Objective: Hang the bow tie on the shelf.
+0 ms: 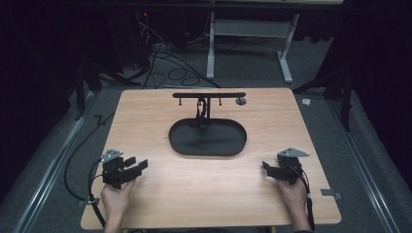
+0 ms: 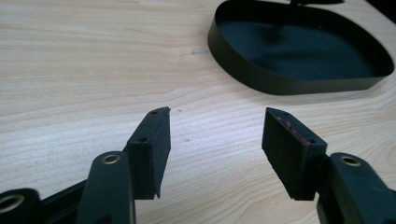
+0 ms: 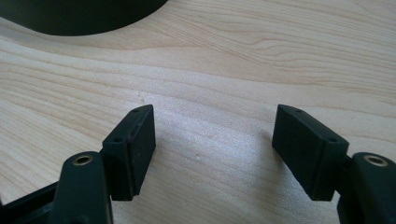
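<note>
Black tray (image 3: 79, 16) cut off, perhaps oval, beyond right gripper's (image 3: 214, 140) parted jaws.

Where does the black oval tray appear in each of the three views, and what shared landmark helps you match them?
High view: black oval tray at the table's centre, beneath a T-shaped stand.
Left gripper view: upper right, beyond the open jaws.
Right gripper view: its wall at the top left.
Shared landmark: the light wooden tabletop.

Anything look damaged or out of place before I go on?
One thing: the left gripper's right-hand pad shows reddish scuffing along its top edge. The black tray with its stand sits upright on the table.
</note>
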{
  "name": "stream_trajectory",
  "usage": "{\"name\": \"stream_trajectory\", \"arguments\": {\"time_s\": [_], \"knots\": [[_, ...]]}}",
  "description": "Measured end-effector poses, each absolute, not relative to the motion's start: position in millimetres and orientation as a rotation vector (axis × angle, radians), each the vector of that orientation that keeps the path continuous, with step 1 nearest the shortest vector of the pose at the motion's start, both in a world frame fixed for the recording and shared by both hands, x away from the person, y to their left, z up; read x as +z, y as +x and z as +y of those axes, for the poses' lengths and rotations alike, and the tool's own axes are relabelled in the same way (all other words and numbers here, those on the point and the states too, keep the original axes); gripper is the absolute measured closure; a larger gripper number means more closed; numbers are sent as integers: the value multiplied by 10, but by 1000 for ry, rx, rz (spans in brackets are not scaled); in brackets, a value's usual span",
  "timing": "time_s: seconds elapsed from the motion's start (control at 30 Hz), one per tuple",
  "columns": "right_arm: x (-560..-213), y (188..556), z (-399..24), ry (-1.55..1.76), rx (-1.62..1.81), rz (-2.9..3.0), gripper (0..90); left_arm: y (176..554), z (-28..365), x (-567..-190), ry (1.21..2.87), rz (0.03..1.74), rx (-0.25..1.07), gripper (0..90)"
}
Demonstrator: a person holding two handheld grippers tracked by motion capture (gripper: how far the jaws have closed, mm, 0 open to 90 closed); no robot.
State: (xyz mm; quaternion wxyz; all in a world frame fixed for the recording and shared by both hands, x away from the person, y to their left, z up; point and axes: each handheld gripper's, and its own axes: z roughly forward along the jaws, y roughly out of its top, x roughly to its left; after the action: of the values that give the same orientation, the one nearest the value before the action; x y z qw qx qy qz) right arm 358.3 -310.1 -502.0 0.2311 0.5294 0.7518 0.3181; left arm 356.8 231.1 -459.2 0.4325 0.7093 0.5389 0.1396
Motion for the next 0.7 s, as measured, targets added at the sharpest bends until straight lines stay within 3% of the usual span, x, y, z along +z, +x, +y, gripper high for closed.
{"name": "stream_trajectory", "arguments": {"time_s": [0.7], "knots": [[-5020,3579,-3098,1451,878,2073,315,3691,2096,-4851,1879,1357,434,424]]}}
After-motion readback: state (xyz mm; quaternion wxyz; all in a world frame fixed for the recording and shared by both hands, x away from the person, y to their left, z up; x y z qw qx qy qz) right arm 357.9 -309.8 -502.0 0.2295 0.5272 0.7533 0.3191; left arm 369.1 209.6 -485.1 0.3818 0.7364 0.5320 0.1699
